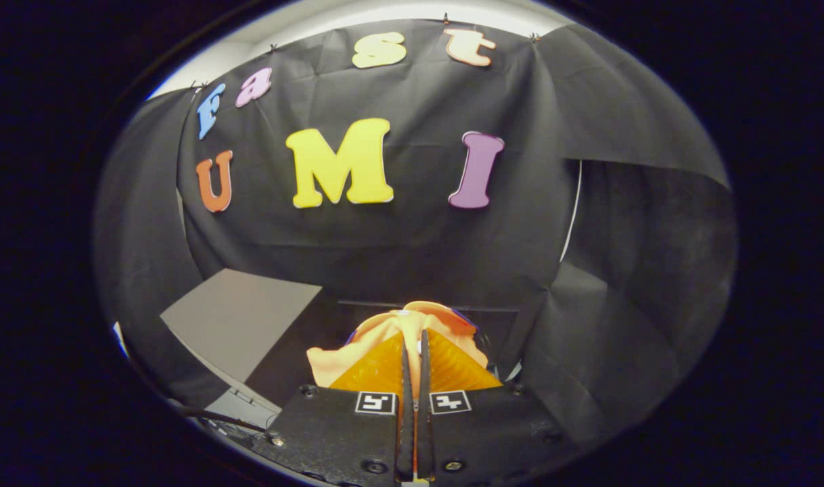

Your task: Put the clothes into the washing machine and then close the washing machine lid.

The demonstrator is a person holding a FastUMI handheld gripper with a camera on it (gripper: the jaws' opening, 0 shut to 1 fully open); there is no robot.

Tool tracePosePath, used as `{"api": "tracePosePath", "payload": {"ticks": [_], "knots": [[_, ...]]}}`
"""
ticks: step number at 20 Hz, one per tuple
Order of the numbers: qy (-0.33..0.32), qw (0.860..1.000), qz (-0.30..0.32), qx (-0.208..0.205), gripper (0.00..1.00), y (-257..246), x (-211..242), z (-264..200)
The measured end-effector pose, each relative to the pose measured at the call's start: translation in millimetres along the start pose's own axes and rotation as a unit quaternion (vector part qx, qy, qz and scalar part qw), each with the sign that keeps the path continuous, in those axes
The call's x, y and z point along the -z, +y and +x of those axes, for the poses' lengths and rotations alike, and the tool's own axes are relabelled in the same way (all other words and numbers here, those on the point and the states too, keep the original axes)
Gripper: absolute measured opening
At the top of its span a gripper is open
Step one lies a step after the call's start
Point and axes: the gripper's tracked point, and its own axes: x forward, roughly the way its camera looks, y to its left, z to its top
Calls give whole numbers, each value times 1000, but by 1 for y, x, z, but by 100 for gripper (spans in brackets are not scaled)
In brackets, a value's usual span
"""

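1. Gripper (415, 345) fingers were nearly together, clamped on an orange garment (392, 331) bunched between and just ahead of the tips.
2. Cloth spilled loosely toward 10 o'clock and 2 o'clock of the fingers, lifted off any surface.
3. A grey panel (239, 318) lay at 10 o'clock, beyond the garment; whether it was the washing machine lid could not be told.
4. Risk, as judged: a thin pinch could slip, or trailing folds could snag a rim on entry.
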Motion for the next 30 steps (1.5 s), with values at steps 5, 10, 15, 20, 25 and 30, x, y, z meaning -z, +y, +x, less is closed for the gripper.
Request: {"api": "tracePosePath", "payload": {"ticks": [5,10,15,20,25,30], "knots": [[54,998,-21,-34,5,0,44,56],[109,992,-38,-45,5,-2,96,102],[155,983,-82,-46,5,-5,143,135],[195,972,-121,-52,5,-6,183,163],[236,963,-122,-53,5,-4,222,179],[296,949,-101,-45,5,-5,276,188]]}}
